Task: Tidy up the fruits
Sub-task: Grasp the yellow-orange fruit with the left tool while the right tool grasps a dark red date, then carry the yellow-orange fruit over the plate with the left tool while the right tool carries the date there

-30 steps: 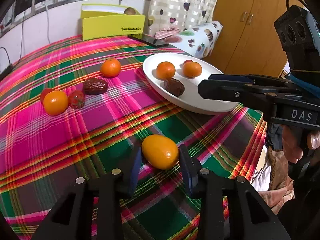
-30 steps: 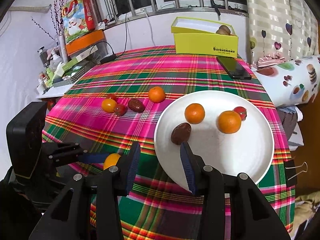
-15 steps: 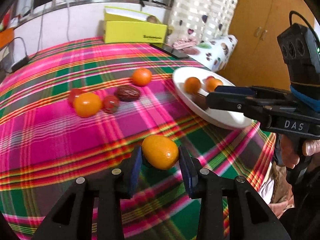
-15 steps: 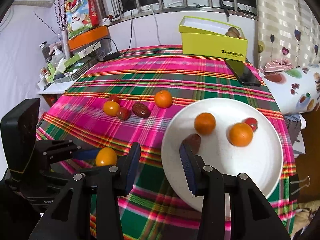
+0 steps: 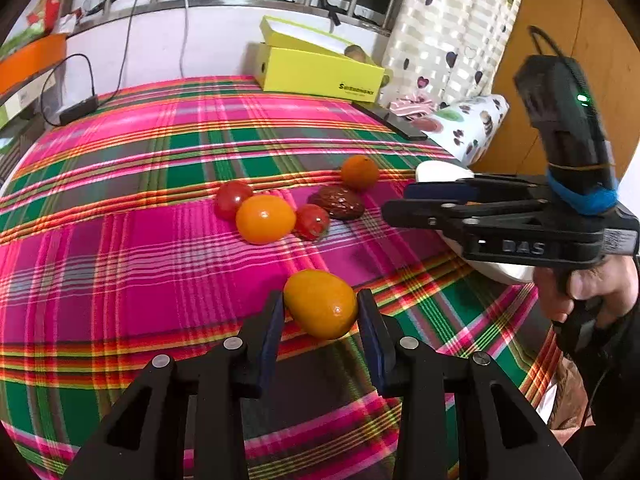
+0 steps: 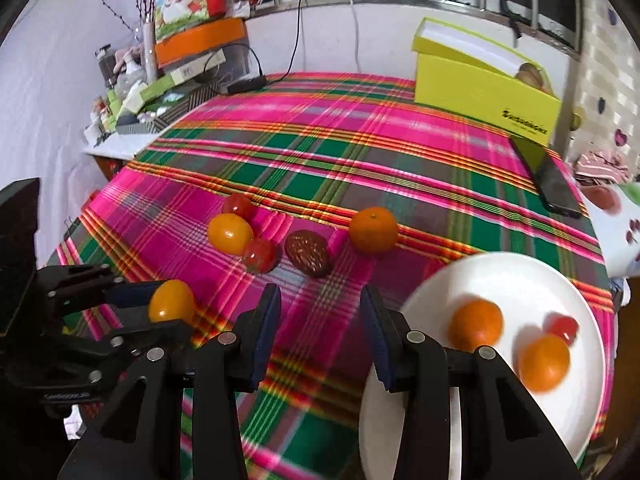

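Left gripper (image 5: 320,316) is carrying a small yellow-orange fruit (image 5: 321,303) above the surface's near edge; right gripper (image 6: 320,320) is hanging empty, jaws apart.
The fruit is looking smooth, glossy, egg-shaped; likely light, firm but bruisable and slippery, so the pads are pinching its widest middle. White plate (image 6: 520,276) is sitting at the surface's right edge with two oranges and a small red fruit; a loose fruit cluster (image 6: 256,236) is waiting mid-surface.

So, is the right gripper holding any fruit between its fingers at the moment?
No, the right gripper stands open and empty over the plaid cloth.
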`<state>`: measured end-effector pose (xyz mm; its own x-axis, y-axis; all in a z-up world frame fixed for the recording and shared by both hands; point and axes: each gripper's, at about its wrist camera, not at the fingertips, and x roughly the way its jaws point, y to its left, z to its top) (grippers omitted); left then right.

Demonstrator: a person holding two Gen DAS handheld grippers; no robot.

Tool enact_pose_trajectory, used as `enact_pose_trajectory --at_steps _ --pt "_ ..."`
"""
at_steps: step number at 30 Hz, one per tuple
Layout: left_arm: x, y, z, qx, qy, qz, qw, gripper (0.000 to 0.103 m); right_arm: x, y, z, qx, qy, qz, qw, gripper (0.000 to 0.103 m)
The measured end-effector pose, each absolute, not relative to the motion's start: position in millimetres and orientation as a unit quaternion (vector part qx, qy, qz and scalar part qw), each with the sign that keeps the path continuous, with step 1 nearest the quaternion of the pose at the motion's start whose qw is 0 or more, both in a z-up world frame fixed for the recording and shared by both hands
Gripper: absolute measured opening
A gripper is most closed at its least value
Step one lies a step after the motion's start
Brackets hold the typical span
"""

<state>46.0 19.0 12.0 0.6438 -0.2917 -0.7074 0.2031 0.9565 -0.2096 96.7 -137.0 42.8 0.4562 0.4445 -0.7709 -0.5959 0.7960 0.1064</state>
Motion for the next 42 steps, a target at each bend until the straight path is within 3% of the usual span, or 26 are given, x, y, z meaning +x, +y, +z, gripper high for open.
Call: enact_pose_trajectory --at_steps 11,17,21,42 --pt "51 25 10 -0.061 0.401 -0.137 0.904 0.046 125 -108 28 -0.136 0.439 0.319 0.828 0.042" --pt "53 27 8 -0.064 0.403 -0.134 0.903 0.046 130 -100 24 -0.148 0.442 0.328 0.822 0.031" --pt "52 27 7 -0.064 0.403 -0.133 0.903 0.046 133 -95 20 -0.151 0.445 0.331 0.818 0.029" --pt "42 17 25 -0.055 0.388 -0.131 0.911 0.046 86 -144 51 -0.075 0.403 0.310 0.858 0.029"
